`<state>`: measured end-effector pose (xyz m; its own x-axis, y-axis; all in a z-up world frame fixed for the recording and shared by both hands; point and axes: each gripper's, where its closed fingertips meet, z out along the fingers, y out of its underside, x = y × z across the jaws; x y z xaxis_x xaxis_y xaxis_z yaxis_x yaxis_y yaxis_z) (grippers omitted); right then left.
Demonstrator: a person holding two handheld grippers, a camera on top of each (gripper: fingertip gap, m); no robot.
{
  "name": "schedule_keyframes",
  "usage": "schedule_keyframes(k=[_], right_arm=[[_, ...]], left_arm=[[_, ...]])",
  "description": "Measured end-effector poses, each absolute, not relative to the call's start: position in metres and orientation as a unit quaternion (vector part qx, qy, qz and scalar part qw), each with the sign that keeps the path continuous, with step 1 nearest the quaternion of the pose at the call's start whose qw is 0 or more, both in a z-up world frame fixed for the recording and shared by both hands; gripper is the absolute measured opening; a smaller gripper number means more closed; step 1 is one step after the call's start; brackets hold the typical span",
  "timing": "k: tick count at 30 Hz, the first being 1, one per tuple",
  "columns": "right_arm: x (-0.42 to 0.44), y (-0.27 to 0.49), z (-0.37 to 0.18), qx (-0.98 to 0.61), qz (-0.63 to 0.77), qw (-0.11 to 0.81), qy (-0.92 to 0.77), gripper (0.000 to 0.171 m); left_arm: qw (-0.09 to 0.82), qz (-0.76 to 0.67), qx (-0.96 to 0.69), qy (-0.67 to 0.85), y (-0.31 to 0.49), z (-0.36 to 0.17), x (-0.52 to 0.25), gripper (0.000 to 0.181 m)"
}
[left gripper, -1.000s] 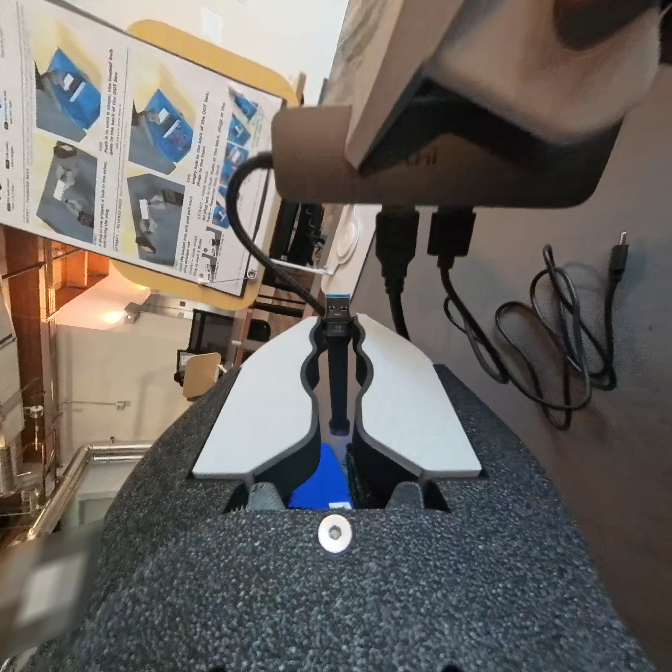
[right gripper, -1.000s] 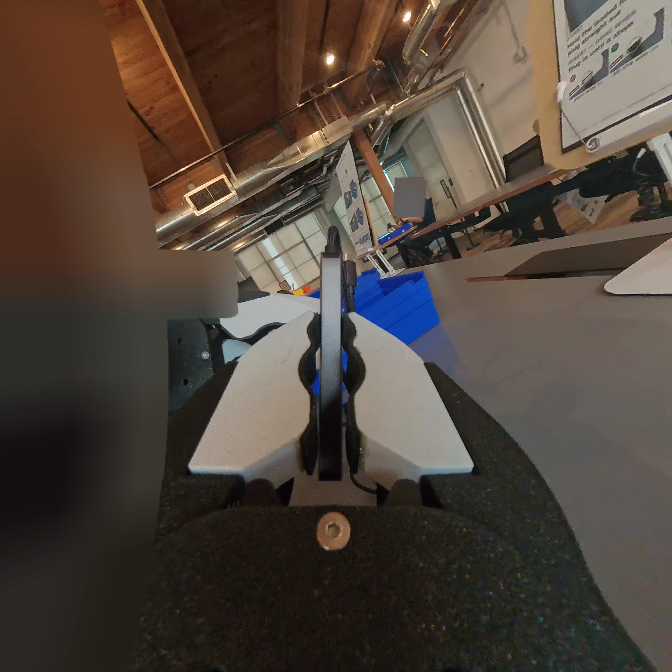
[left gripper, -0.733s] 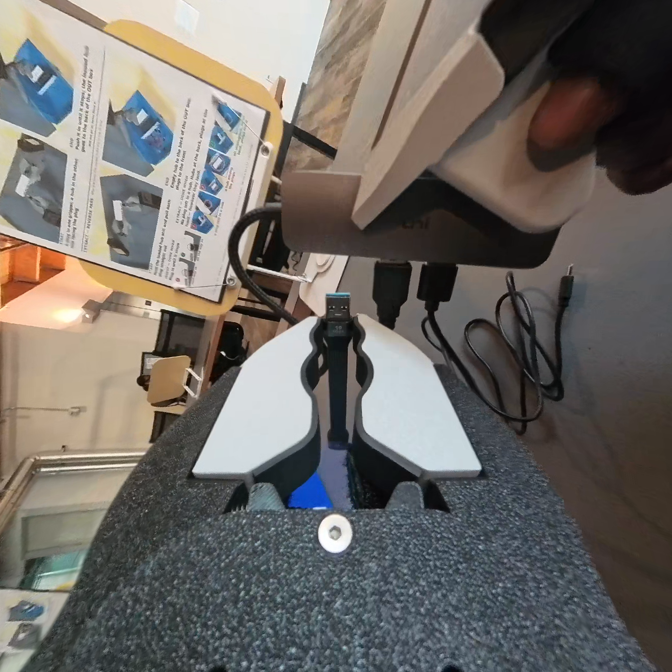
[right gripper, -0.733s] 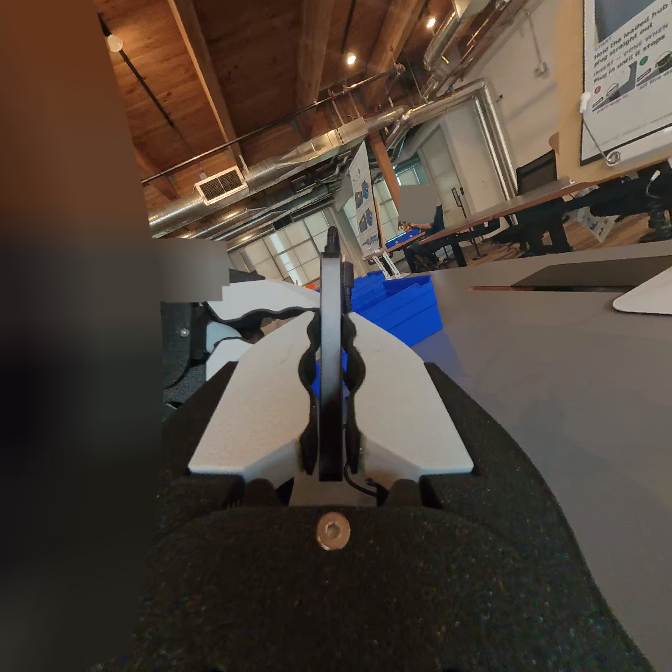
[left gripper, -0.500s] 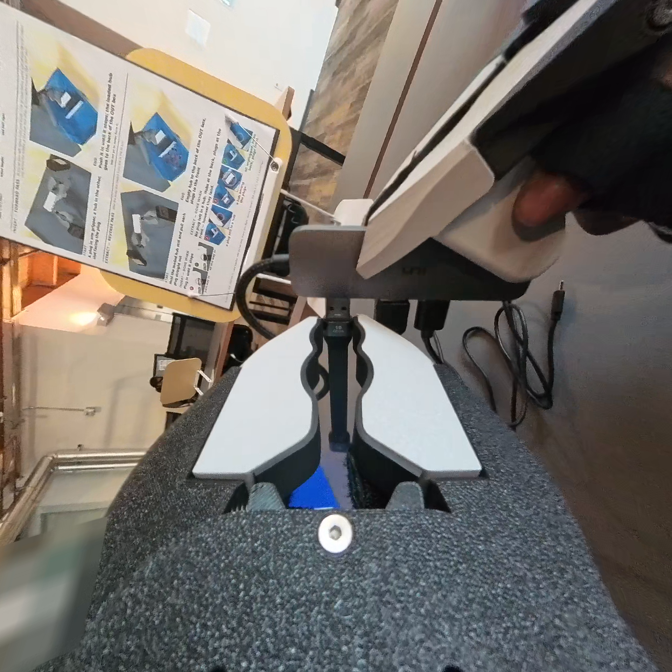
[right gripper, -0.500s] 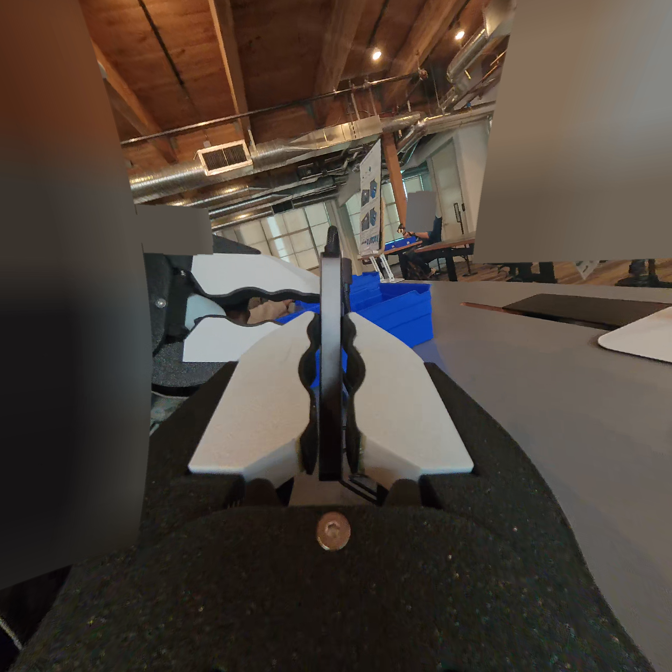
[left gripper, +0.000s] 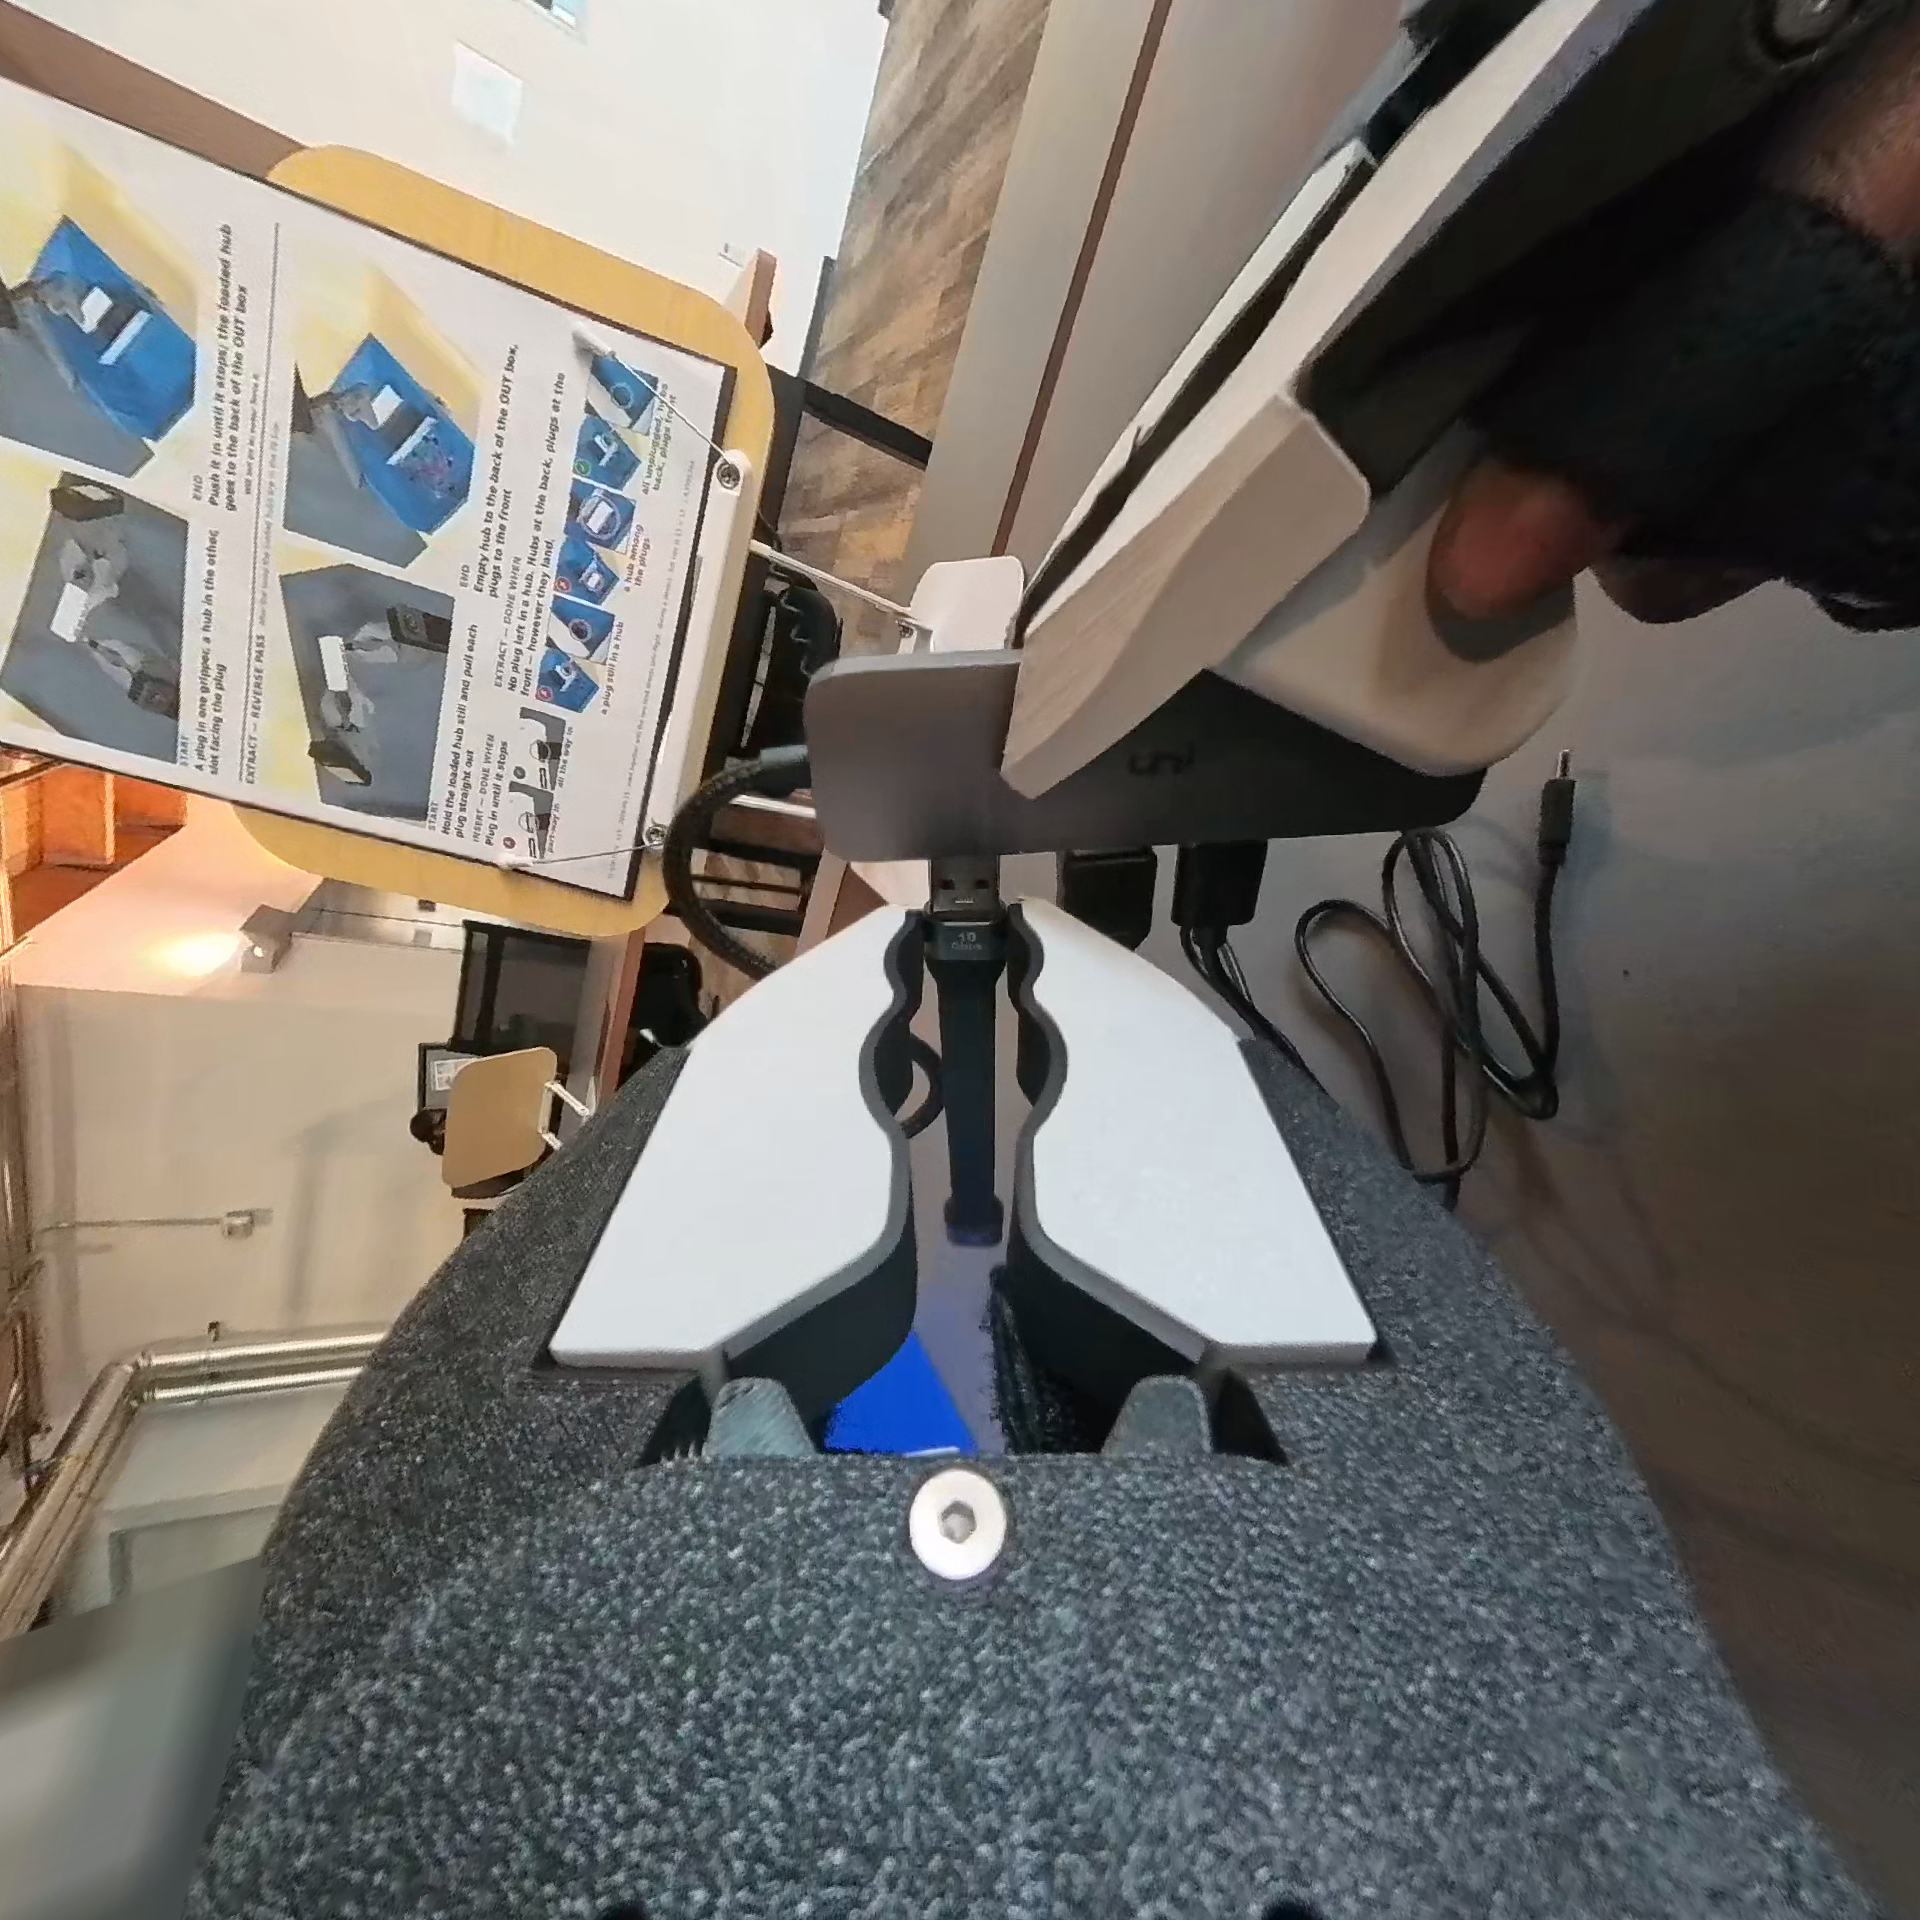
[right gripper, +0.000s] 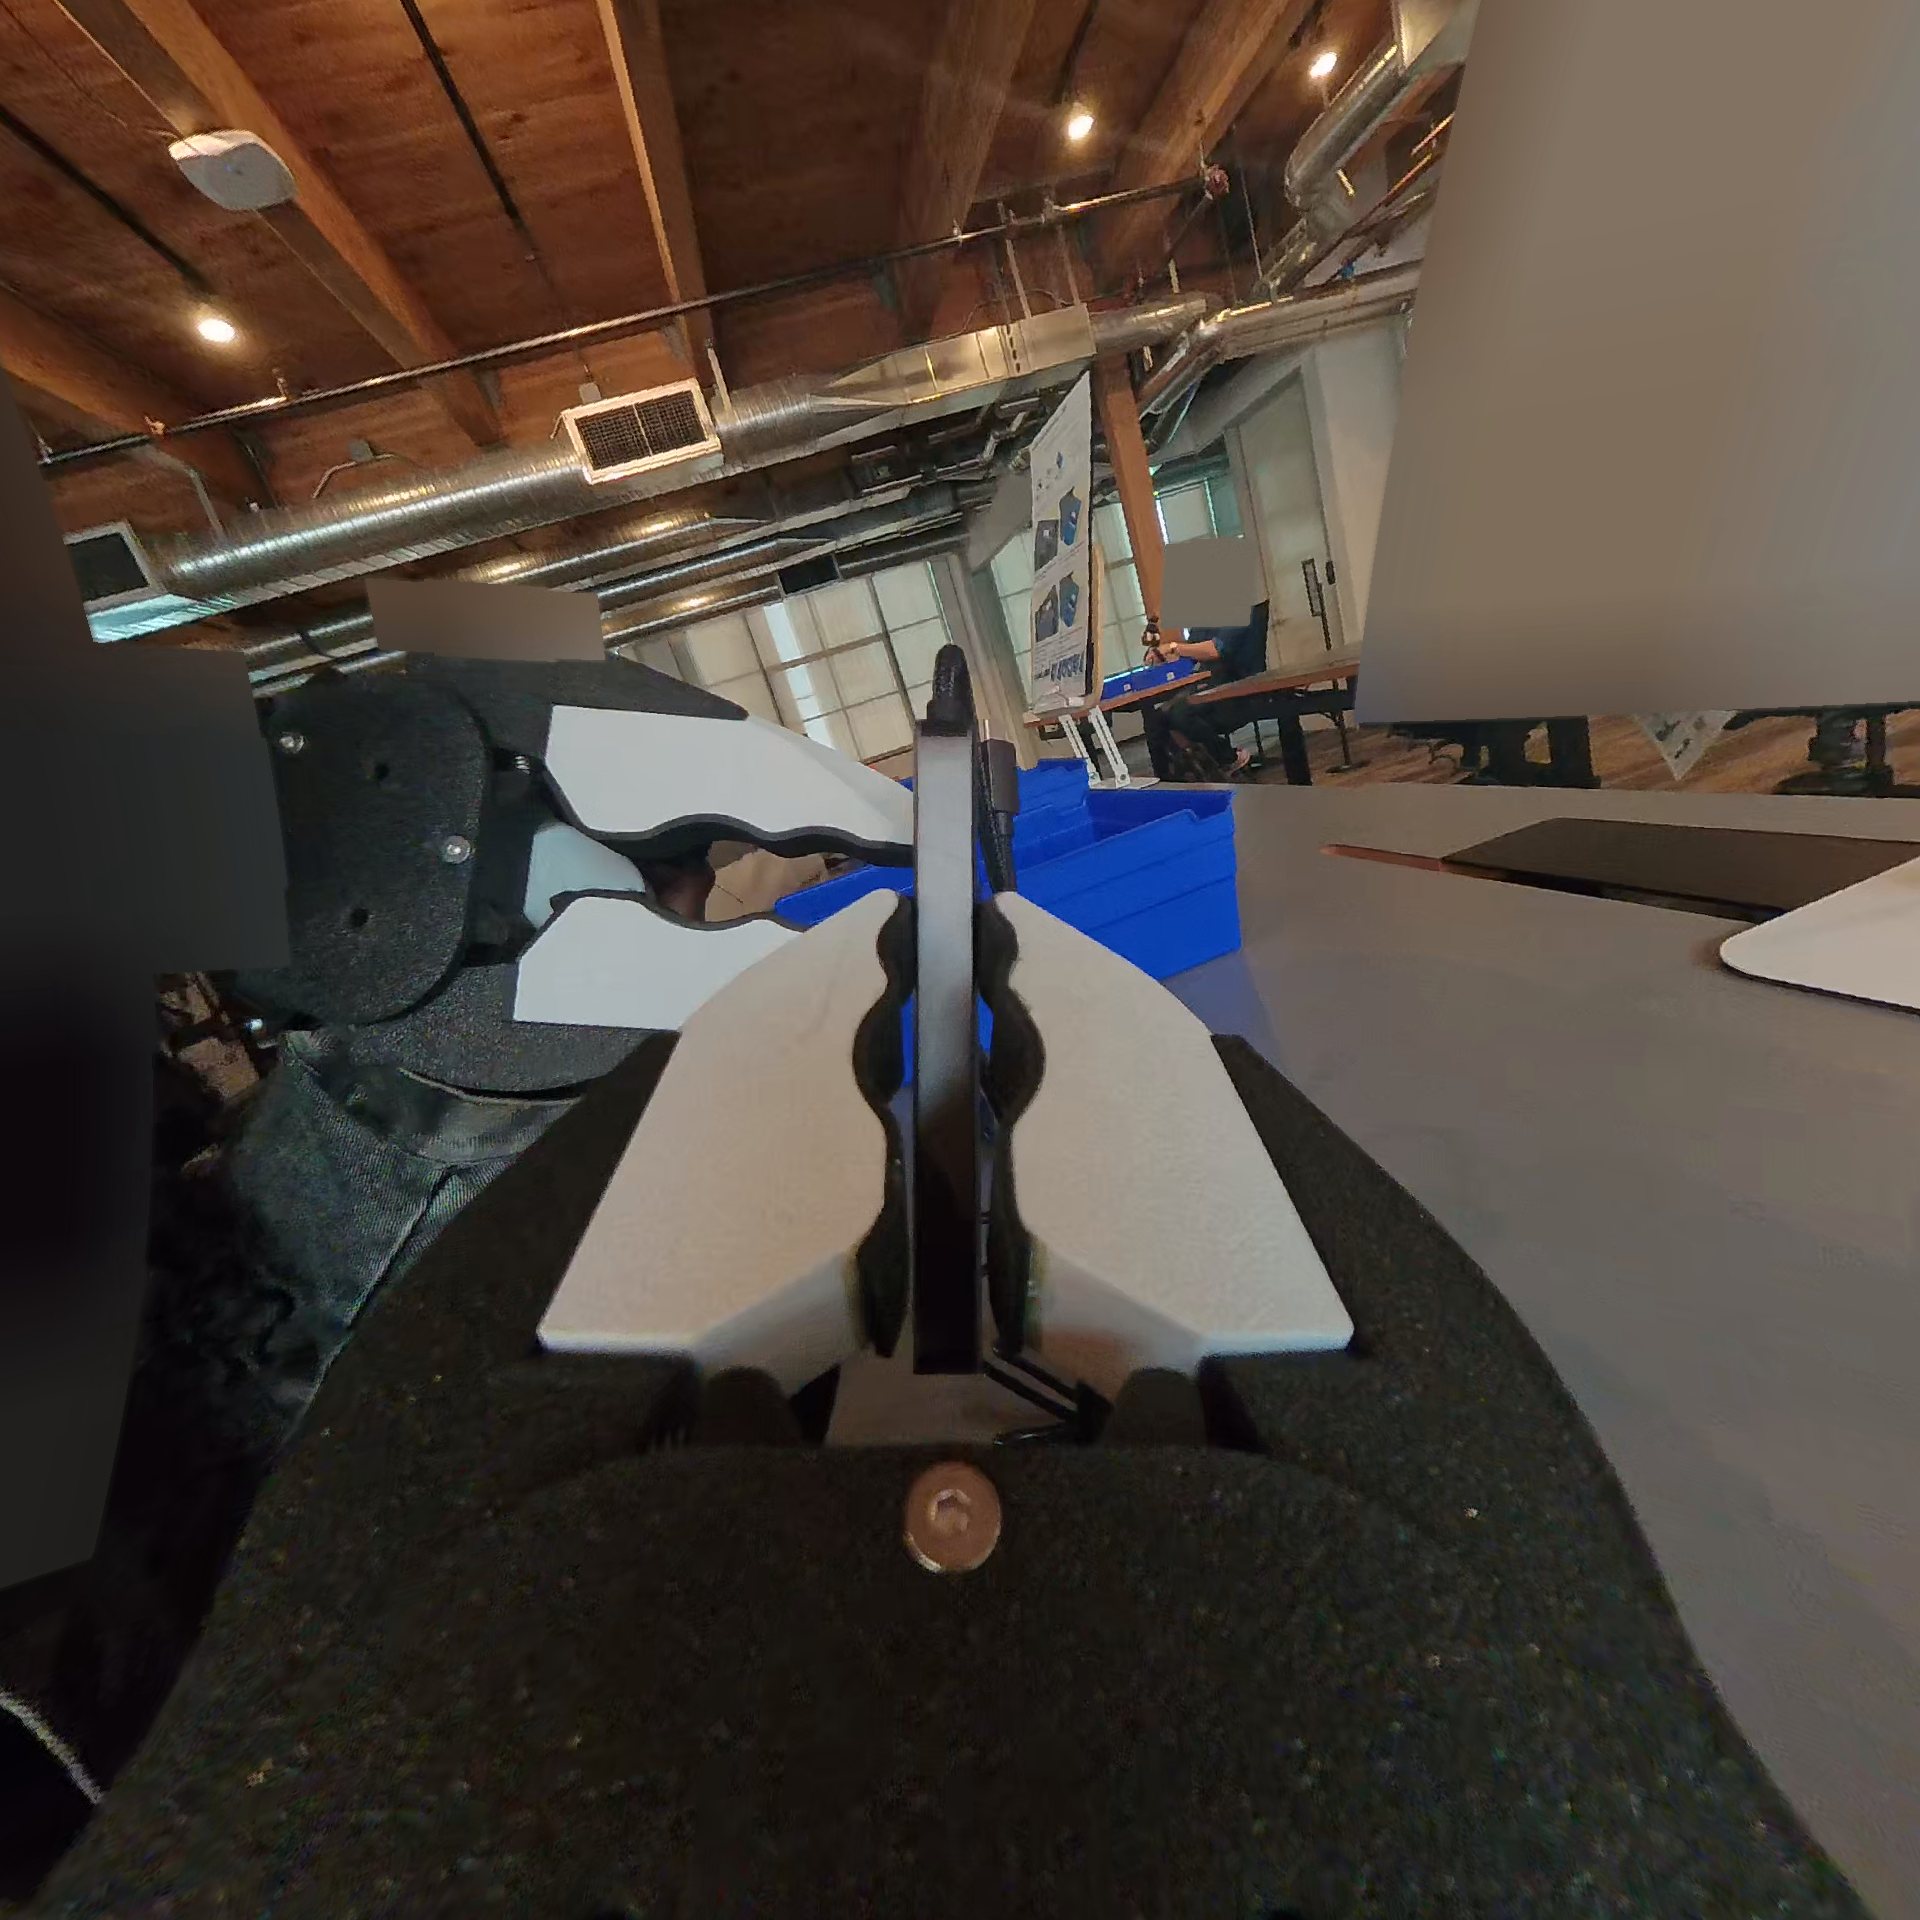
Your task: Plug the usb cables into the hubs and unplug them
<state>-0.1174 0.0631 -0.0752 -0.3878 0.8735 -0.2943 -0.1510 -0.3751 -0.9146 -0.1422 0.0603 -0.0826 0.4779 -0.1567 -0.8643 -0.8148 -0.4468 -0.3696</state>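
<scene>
While each gripper clamps one item, hub (left gripper: 1143, 769) carries three plugs (left gripper: 964, 883).

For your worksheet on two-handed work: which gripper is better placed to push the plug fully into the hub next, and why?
Left. The left gripper clamps the USB plug, whose tip already meets the hub edge. The right gripper only clamps the hub, bracing it.

Timber ceiling (right gripper: 831, 156) (ducts (right gripper: 436, 520)), grey table (right gripper: 1558, 1091)

Matt grey hub (left gripper: 914, 764) looks like brushed metal; the table (right gripper: 1558, 1143) smooth matt; ceiling beams (right gripper: 644, 156) bare wood.
</scene>
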Motion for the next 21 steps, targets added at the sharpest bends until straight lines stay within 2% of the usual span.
schedule_keyframes(k=[21], right_arm=[[-0.122,0.071,-0.094,-0.465,0.682,0.356,-0.438,0.010]], left_arm=[[0.379,0.379,-0.780,0.324,0.068,-0.105,-0.146,0.015]])
